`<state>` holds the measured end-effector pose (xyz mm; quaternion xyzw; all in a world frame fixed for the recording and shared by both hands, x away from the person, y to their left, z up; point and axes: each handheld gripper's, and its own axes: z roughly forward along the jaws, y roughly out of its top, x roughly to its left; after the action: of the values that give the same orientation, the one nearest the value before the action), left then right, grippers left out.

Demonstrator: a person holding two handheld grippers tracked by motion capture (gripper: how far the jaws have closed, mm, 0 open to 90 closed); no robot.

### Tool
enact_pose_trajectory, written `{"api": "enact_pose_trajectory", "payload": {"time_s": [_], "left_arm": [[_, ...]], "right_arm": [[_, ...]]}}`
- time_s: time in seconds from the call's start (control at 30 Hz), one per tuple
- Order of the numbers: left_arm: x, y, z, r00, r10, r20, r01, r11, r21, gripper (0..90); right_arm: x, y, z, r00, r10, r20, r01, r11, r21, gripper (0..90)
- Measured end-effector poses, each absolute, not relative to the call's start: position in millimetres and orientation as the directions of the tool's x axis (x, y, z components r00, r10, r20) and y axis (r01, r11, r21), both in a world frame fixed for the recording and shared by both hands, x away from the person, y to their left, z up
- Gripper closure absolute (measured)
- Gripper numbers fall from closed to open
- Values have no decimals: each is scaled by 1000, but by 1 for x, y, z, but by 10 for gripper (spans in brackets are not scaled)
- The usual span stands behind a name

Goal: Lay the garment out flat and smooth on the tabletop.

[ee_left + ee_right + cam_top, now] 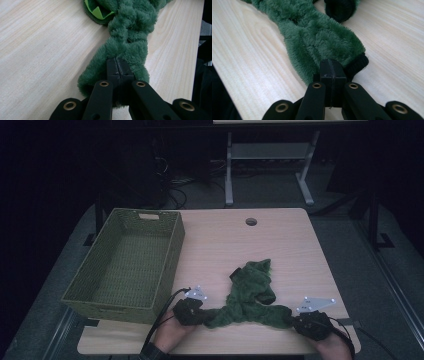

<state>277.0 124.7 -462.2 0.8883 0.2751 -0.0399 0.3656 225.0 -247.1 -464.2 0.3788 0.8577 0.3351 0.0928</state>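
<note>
A fuzzy dark green garment (250,292) lies crumpled on the wooden table (220,240), near the front edge. Its two sleeve-like ends stretch left and right. My left gripper (201,312) is shut on the left end of the green garment (125,47), the jaws pressed together over the plush (117,67). My right gripper (294,321) is shut on the right end (317,42), beside a black cuff (358,63). A bright green patch (96,11) shows in the left gripper view.
An olive woven basket (172,252) stands on the table's left side, nothing visible inside it. A round cable hole (251,221) sits near the far edge. Behind the table stand the white legs of another table (229,175) and tangled cables on the floor.
</note>
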Motion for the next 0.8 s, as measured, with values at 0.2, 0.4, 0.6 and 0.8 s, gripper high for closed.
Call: {"api": "enact_pose_trajectory", "payload": {"time_s": [0.2,0.4,0.6,0.8], "left_arm": [[283,122,-446,859,453,-239,486,-574,659,663],[303,118,-428,854,475,-211,473,-544,693,601],[329,110,-418,850,485,-206,470,-520,714,596],[352,97,-415,860,471,-196,449,-516,730,518]], "right_arm": [[230,-246,-453,-703,706,89,561,473,680,788],[246,-246,-443,-694,715,83,546,447,708,742],[266,-242,-442,-685,716,136,571,411,710,687],[274,-235,-446,-680,718,150,589,412,695,593]]}}
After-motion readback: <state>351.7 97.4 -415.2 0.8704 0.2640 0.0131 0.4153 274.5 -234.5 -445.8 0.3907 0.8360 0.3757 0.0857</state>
